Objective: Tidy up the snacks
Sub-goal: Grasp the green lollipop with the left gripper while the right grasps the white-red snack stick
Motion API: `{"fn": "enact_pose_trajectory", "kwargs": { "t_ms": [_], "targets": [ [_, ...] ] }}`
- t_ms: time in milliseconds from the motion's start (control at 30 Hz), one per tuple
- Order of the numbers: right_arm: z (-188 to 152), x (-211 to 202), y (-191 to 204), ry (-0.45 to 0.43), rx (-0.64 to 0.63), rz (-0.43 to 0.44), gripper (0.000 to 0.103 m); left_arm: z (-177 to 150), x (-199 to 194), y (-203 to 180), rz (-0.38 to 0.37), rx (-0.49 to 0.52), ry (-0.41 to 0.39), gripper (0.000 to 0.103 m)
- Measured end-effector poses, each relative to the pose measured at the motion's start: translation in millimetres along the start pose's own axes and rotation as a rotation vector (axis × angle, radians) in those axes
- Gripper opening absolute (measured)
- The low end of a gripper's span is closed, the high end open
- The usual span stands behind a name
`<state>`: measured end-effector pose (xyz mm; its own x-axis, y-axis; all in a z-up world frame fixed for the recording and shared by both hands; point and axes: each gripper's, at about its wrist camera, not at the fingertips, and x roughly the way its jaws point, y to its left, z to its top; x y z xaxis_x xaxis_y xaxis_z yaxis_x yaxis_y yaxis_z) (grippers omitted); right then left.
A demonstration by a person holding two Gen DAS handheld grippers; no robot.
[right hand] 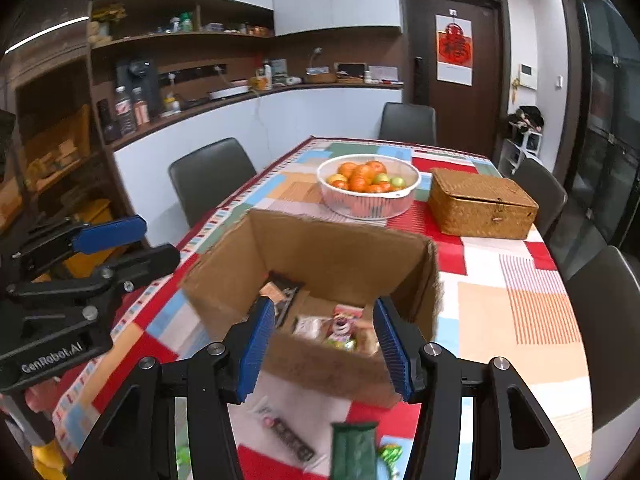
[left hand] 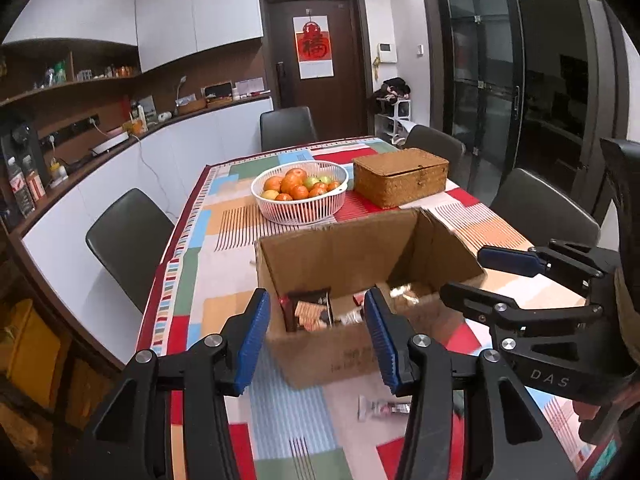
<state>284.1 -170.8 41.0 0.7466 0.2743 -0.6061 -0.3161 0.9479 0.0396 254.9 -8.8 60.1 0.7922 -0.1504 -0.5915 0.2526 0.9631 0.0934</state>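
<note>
An open cardboard box [left hand: 340, 248] [right hand: 320, 248] stands on the table with several snack packets inside, among them a dark biscuit pack [left hand: 311, 310] and a pink packet [right hand: 346, 322]. My left gripper [left hand: 316, 336] is open and empty, just in front of the box. My right gripper [right hand: 324, 344] is open and empty, also in front of the box; it shows at the right of the left wrist view [left hand: 480, 276]. Loose on the cloth before the box lie a wrapped bar [left hand: 382, 408] [right hand: 286, 434] and a green packet [right hand: 354, 452].
A white basket of fruit [left hand: 300, 190] [right hand: 368, 184] and a closed wicker box [left hand: 400, 176] [right hand: 482, 204] stand behind the cardboard box. Dark chairs [left hand: 128, 240] [right hand: 604, 320] ring the table [left hand: 200, 280]. A counter with bottles runs along the left wall.
</note>
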Motion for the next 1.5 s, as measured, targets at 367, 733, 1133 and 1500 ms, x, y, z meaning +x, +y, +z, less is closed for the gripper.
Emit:
{"fn": "enact_pose_trajectory", "kwargs": {
  "t_ms": [367,733,1133,1500],
  "targets": [
    [-55,-24,34,0.045,-0.061,0.067,0.053,-69,-32,-7,-0.01,-0.006,0.054,0.048],
    [-110,-7,55,0.178,-0.097,0.102,0.053,-131,-16,-9,-0.057,-0.035,0.204,0.048],
    [-149,25,51,0.316,-0.073,0.102,0.053,-176,27,-12,-0.12,-0.067,0.34,0.047],
    [-156,53,50,0.372,-0.075,0.098,0.053,-188,57,-9,-0.145,-0.098,0.411,0.036]
  ]
}}
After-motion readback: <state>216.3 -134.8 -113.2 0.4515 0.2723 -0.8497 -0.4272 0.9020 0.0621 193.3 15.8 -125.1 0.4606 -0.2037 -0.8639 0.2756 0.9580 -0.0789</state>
